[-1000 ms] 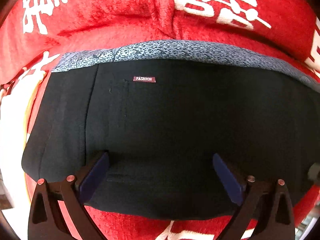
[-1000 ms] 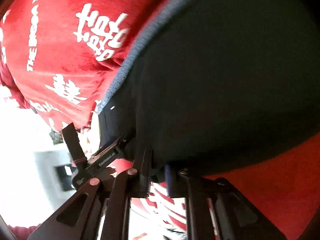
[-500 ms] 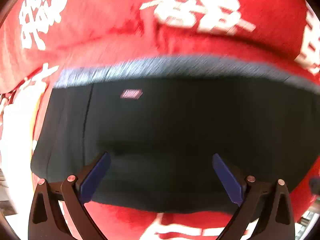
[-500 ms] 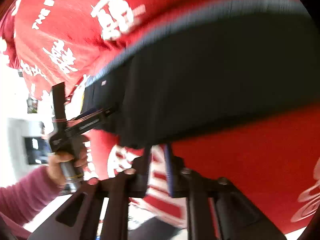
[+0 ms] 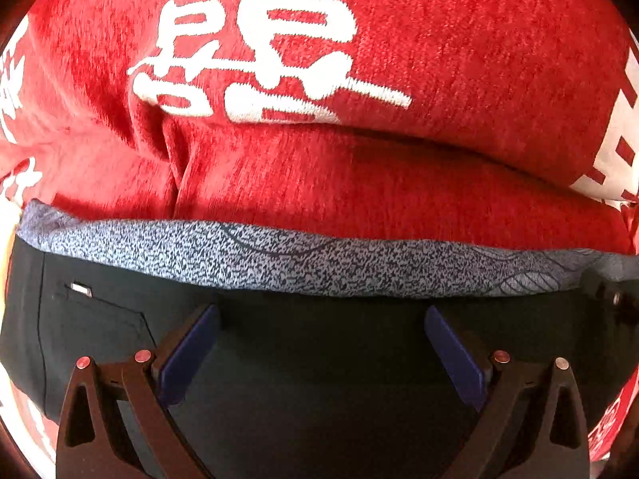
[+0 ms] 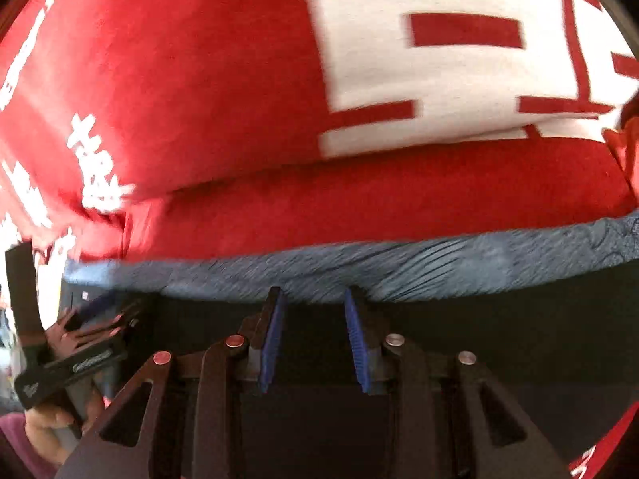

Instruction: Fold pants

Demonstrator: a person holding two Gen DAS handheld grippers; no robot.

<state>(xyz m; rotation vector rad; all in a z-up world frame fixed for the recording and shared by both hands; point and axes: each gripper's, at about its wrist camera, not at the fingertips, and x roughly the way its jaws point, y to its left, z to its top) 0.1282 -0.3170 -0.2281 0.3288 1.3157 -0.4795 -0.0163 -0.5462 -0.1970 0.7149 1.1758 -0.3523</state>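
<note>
Black pants [image 5: 319, 379] lie folded on a red cloth, their grey speckled waistband [image 5: 279, 259] along the far edge. A small label [image 5: 80, 288] shows at the left end. My left gripper [image 5: 321, 311] hovers over the black fabric just short of the waistband, open wide with nothing between its pads. In the right wrist view the pants [image 6: 499, 339] and waistband [image 6: 439, 267] look blurred. My right gripper [image 6: 313, 293] points down at the waistband edge; its jaws are opening and grip nothing. The left gripper [image 6: 80, 343] shows there at the left, held by a hand [image 6: 52, 431].
A red plush cloth [image 5: 439, 60] with large white characters [image 5: 259, 40] covers the whole surface and rises in a soft ridge [image 5: 399, 135] just behind the waistband. A purple sleeve [image 6: 16, 431] sits at the lower left of the right wrist view.
My right gripper let go of the pants' near edge, parted its jaws, rolled and swung over to the waistband. My left gripper, open throughout, moved forward across the pants toward the waistband.
</note>
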